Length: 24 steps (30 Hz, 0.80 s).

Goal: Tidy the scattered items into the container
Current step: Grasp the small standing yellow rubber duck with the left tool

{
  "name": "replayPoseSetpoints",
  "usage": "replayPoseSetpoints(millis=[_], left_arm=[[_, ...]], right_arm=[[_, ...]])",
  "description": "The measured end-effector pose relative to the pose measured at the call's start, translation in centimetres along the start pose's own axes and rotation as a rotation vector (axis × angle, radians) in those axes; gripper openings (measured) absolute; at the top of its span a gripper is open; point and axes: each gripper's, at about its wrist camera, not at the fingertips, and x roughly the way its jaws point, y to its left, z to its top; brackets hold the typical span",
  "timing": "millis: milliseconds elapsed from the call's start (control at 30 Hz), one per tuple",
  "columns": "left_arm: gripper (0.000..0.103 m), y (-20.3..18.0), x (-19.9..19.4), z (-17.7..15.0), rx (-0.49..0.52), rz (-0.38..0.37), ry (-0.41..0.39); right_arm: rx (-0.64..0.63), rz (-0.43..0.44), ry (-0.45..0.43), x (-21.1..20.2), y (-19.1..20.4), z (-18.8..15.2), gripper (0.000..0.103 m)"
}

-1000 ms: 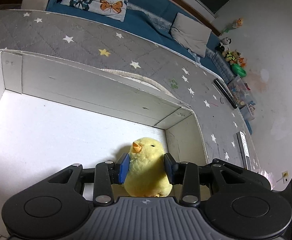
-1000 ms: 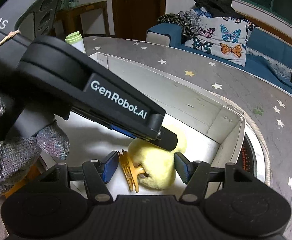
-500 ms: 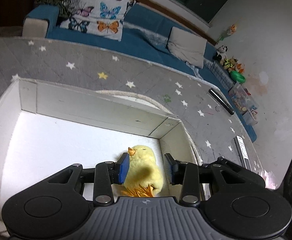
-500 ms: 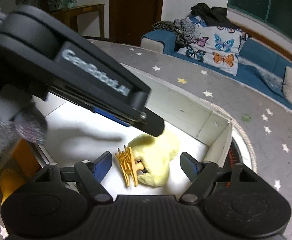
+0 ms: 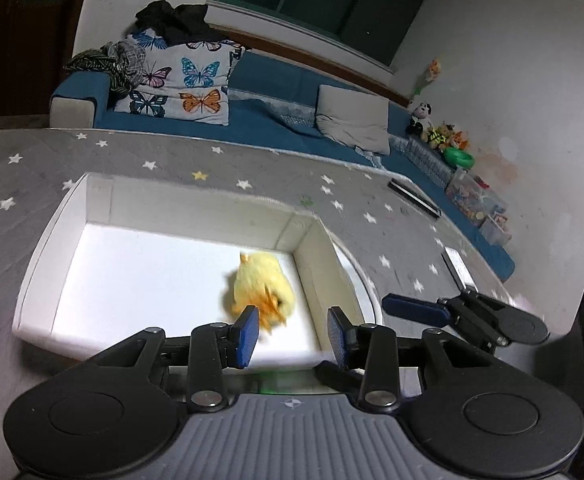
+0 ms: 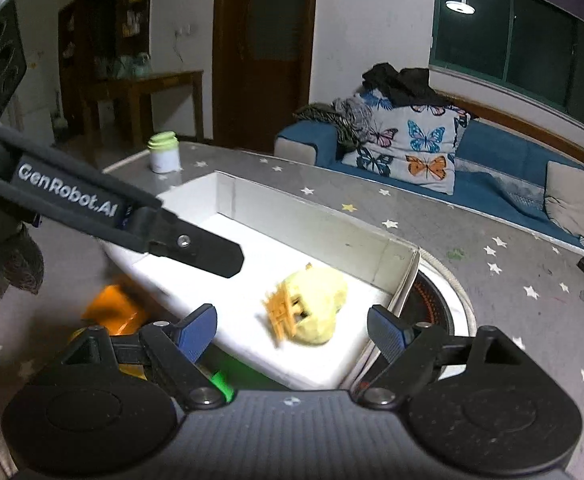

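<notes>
Plush chick [image 5: 260, 289] lies on its side inside the white box [image 5: 103, 200], near its right end wall. Left gripper [image 5: 294, 336] and right gripper [image 6: 292, 330] both stand parted, empty. Orange item [image 6: 109, 312] (identity unclear) lies outside the box's near wall; judged next for collection.

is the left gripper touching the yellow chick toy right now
Apart. The right wrist view shows the left gripper raised above the white box, clear space between it and the yellow chick toy on the box floor.

Ahead of the left jaws, the white box [image 5: 71, 216] lies open from above, its floor bare except for the plush chick [image 5: 259, 284] against the far right wall.
</notes>
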Motion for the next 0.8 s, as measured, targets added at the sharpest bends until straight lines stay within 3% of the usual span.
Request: replayPoseSetpoints(millis=[300,433,800], left_arm=[[0.04,-0.8,-3.2,-6.0,0.003,0.06,0.007],[0.04,-0.4,-3.4,-8.0,-0.052,0.072,0.033],[0.04,0.8,-2.5,-10.4,-0.203,0.053,0.091]], right_arm=[[-0.022,0.09,-0.01,-4.0,3.1,-4.5,0.083],[-0.072,0.139,0.007,-4.2,5.1,-5.9,0.082],[-0.063,0.182,0.08,-2.3,6.8,-8.2,0.064]])
